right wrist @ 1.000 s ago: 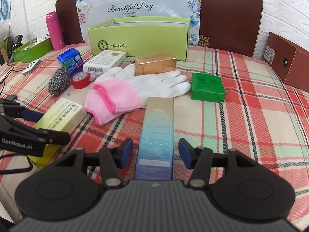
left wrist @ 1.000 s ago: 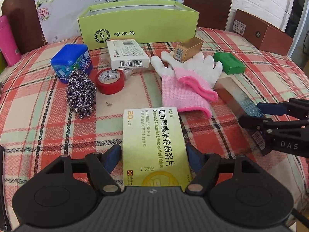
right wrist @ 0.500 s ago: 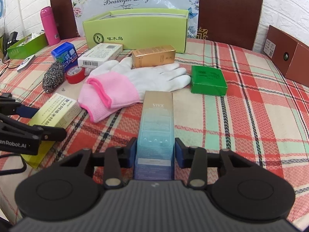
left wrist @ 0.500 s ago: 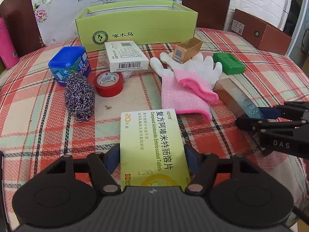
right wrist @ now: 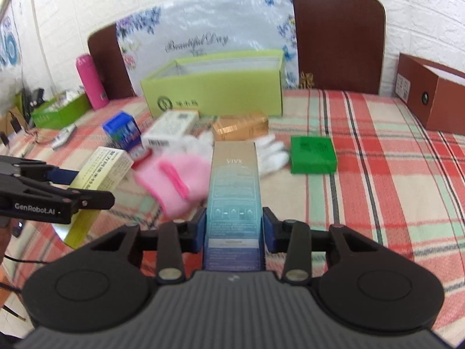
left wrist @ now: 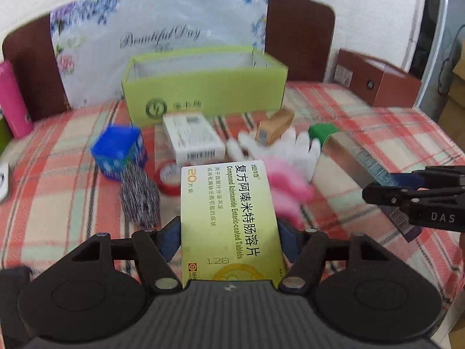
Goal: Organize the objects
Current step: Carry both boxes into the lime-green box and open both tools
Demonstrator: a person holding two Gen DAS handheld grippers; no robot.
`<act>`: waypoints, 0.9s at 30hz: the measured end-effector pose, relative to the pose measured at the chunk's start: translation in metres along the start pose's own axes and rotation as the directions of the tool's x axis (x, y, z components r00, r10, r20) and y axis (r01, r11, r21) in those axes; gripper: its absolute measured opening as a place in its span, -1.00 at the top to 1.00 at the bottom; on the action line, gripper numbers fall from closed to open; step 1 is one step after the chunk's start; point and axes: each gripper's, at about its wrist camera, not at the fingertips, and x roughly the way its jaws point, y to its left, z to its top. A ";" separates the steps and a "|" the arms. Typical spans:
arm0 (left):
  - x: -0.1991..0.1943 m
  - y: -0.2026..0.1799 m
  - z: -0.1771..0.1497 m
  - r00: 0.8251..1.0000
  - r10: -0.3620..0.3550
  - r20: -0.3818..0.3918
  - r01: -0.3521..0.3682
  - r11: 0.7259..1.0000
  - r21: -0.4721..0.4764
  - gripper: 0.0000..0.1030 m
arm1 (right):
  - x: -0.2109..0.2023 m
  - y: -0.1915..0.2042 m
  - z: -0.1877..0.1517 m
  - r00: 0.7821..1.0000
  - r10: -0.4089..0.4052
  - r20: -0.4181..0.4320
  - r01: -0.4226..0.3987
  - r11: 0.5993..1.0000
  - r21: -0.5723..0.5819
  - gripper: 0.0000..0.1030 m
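My left gripper [left wrist: 229,240] is shut on a yellow tablet box [left wrist: 228,218] and holds it above the plaid table. My right gripper [right wrist: 234,228] is shut on a long blue-and-tan VIVX box [right wrist: 234,192], also lifted. Each held box shows in the other view: the tablet box [right wrist: 101,174] at the left, the VIVX box [left wrist: 351,160] at the right. An open light-green box [left wrist: 203,87] stands at the back, also in the right wrist view [right wrist: 215,90].
On the table lie a white box [right wrist: 171,126], a gold box [right wrist: 239,126], a green box [right wrist: 314,154], pink-and-white gloves [right wrist: 180,183], a blue tub [left wrist: 119,151], a steel scourer [left wrist: 139,195] and red tape [left wrist: 168,179]. A brown box [right wrist: 430,96] stands far right, a pink bottle [right wrist: 91,81] far left.
Both grippers have closed on their boxes and lifted them off the table. The views now look from higher up and are blurred by motion.
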 end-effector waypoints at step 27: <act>0.134 0.092 0.215 0.974 0.163 0.158 -0.151 0.985 -0.087 -0.37 | 0.189 0.002 0.215 0.980 0.060 0.192 -0.044 0.995 -0.085 0.26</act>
